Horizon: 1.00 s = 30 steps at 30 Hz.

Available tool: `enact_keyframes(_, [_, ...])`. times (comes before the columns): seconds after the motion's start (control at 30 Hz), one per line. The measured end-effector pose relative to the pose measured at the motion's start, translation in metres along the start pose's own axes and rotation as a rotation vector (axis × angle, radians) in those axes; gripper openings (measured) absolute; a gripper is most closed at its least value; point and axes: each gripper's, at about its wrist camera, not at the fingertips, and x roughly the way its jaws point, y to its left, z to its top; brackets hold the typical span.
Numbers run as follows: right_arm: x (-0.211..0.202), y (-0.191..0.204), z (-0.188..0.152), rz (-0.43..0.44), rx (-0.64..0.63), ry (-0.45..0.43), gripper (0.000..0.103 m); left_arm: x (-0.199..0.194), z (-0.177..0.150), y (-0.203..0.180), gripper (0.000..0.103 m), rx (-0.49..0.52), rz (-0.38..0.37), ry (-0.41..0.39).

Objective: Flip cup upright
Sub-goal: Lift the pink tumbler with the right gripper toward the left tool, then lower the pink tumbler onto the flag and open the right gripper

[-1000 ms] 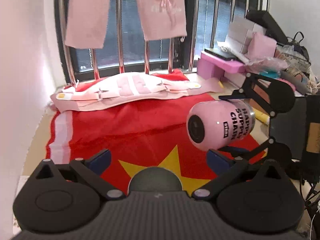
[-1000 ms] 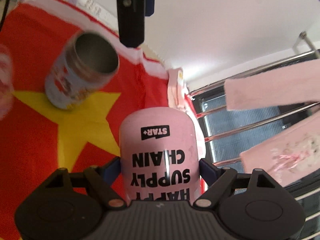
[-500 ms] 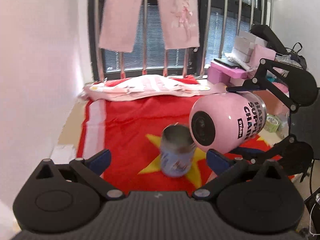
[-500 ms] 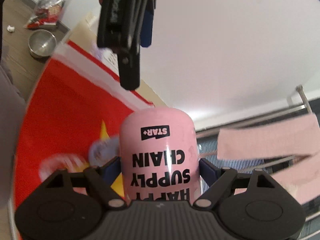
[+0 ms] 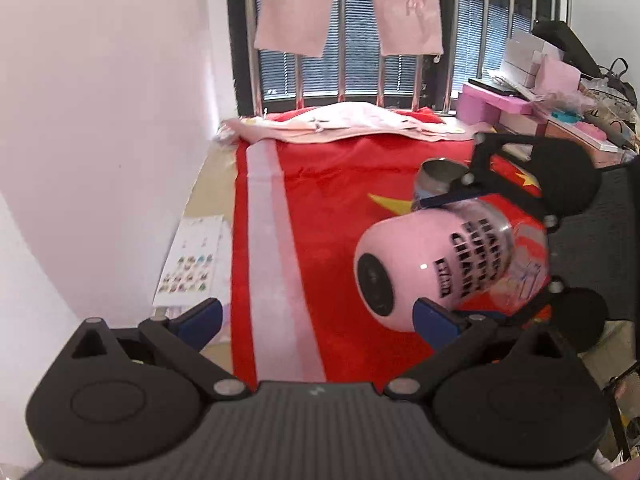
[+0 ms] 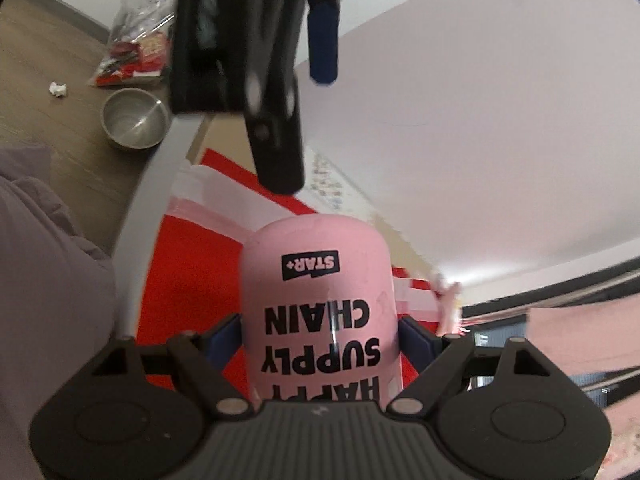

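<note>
The right gripper [image 6: 320, 330] has its jaws clamped on the pink printed cup [image 6: 318, 304], held sideways above the red cloth [image 5: 320, 208]; turning upright and setting down remain. The left gripper [image 5: 316, 314] hangs wide open, empty.

The cup [image 6: 318, 312] is pink with black lettering and a black base. The cloth [image 5: 320, 240] is red, with a pale pink stripe at 9 o'clock and yellow stars at 3 o'clock. Blue pads [image 5: 200, 316] tip the black left hand-held gripper [image 5: 316, 320].

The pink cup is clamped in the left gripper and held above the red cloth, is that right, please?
Not quite: the right gripper clamps the pink cup, as the right wrist view shows. The left gripper is open and empty. The cup is indeed above the red cloth.
</note>
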Motion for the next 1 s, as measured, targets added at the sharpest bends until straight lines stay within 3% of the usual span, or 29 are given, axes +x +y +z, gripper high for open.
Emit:
enact_keyframes(0.23, [0.063, 0.001, 0.020, 0.100, 0.024, 0.071, 0.083, 0.012, -0.014, 0.025, 0.103, -0.046, -0.008, 0.026])
enact_keyframes(0.33, [0.082, 0.006, 0.012, 0.160, 0.027, 0.103, 0.084, 0.017, -0.015, 0.030, 0.103, -0.060, -0.012, 0.032])
enact_keyframes(0.53, [0.096, 0.023, 0.005, 0.143, -0.016, 0.124, 0.091, 0.021, -0.016, 0.028, 0.103, -0.055, -0.016, 0.033])
enact_keyframes(0.73, [0.082, 0.026, 0.001, 0.103, 0.005, 0.075, 0.099, 0.020, -0.014, 0.024, 0.103, -0.046, -0.011, 0.030])
enact_keyframes(0.87, [0.058, 0.016, -0.004, 0.047, 0.123, 0.028, 0.100, 0.017, -0.013, 0.020, 0.103, -0.028, -0.005, 0.029])
enact_keyframes(1.0, [0.018, 0.001, -0.014, -0.041, 0.385, -0.036, 0.103, 0.015, -0.011, 0.016, 0.103, -0.007, 0.000, 0.024])
